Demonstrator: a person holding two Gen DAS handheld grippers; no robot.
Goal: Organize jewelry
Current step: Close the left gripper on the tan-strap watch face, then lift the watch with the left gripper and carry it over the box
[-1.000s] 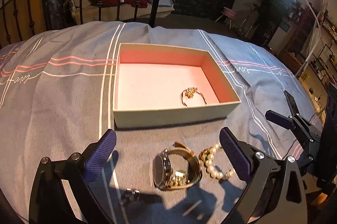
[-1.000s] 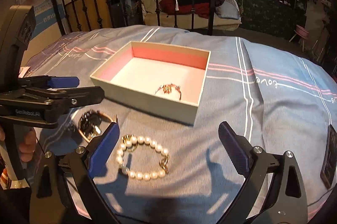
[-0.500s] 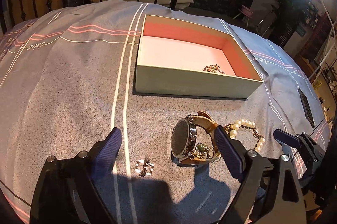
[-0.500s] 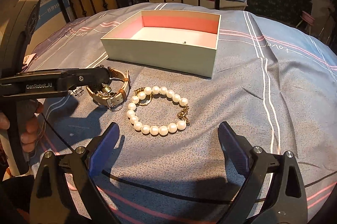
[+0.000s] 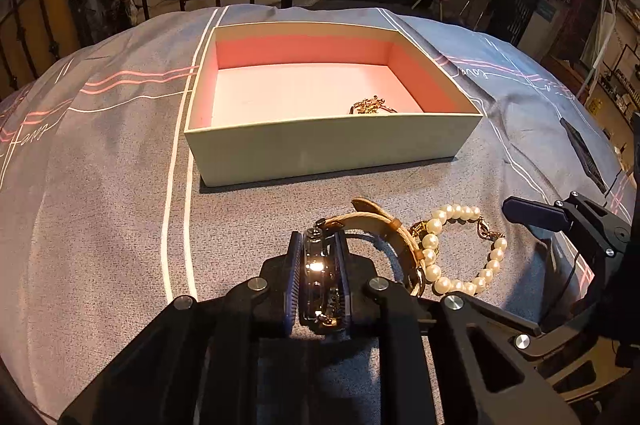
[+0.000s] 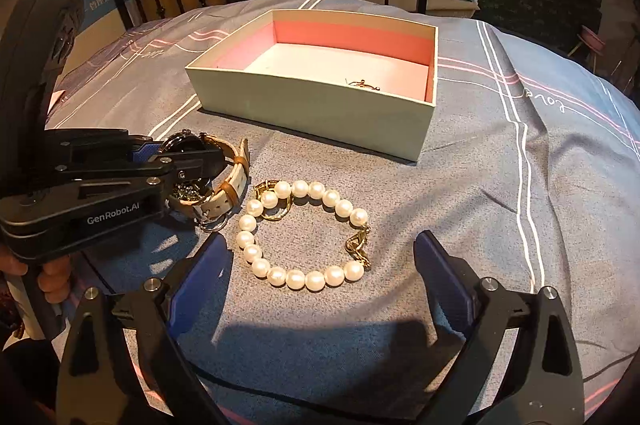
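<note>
Black left claw (image 5: pixel 320 279), blue ribbed pads (image 5: pixel 294 277), silver screws, "GenRobot.AI" lettering.

Glossy pearl bracelet (image 6: pixel 304 233), shiny metal watch (image 5: pixel 320 273) on leather strap — matt card box (image 5: pixel 332 149), woven cloth bedspread (image 5: pixel 100 185).

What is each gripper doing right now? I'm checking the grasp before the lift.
Left gripper: just closed on the dark-cased, tan-strapped wristwatch.
Right gripper: open, holding nothing, either side of the white pearl bracelet.
</note>
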